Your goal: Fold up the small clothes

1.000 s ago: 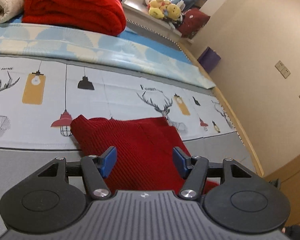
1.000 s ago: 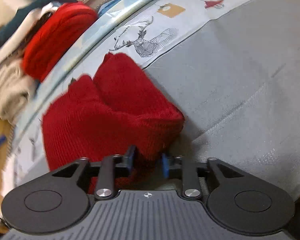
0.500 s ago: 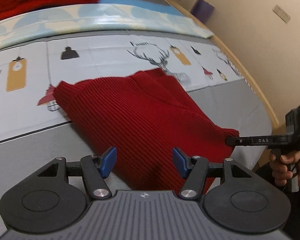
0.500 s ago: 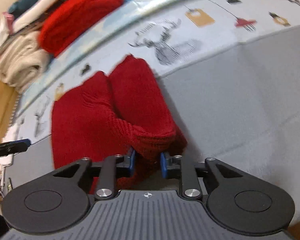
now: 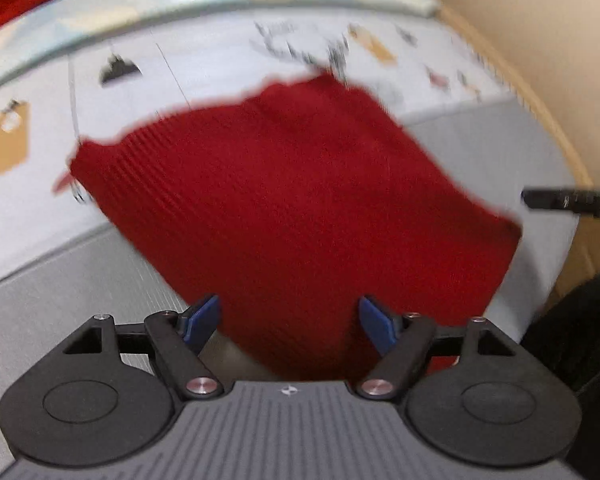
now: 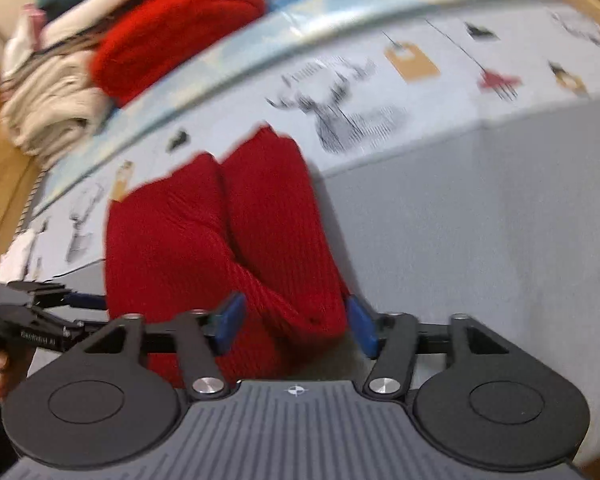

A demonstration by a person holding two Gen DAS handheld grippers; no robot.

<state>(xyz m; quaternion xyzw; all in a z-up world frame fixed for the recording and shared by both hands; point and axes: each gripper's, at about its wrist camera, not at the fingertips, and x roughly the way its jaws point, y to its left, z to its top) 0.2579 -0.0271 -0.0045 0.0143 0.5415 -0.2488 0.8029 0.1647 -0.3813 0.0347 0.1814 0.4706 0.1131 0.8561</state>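
1. looking along our left gripper (image 5: 290,322), we see its blue pads (image 5: 202,318) spread wide, with the near edge of the red knit garment (image 5: 292,208) showing between them; whether either pad touches the knit we cannot tell.
2. the red knit garment lies on the grey sheet (image 5: 56,300), its far edge reaching onto the printed cloth (image 5: 204,76) with deer and lamp drawings.
3. the left view shows the garment as one broad flat panel; the right view alone shows two rolled lobes (image 6: 256,208) lying side by side with a crease between them.
4. along our right gripper (image 6: 296,322), the blue pads (image 6: 230,322) stand apart on either side of the garment's near fold; the right-hand pad seems to touch the knit, and we cannot tell for the left-hand one.
5. only the right view shows the pile of folded laundry (image 6: 112,44), red over cream, well beyond the garment on its far left.
6. each view catches the other tool: the right gripper's black finger pokes in just right of the garment in the left view, and the left gripper (image 6: 56,308) sits just left of the garment in the right view.
7. both views are smeared, the left one more.
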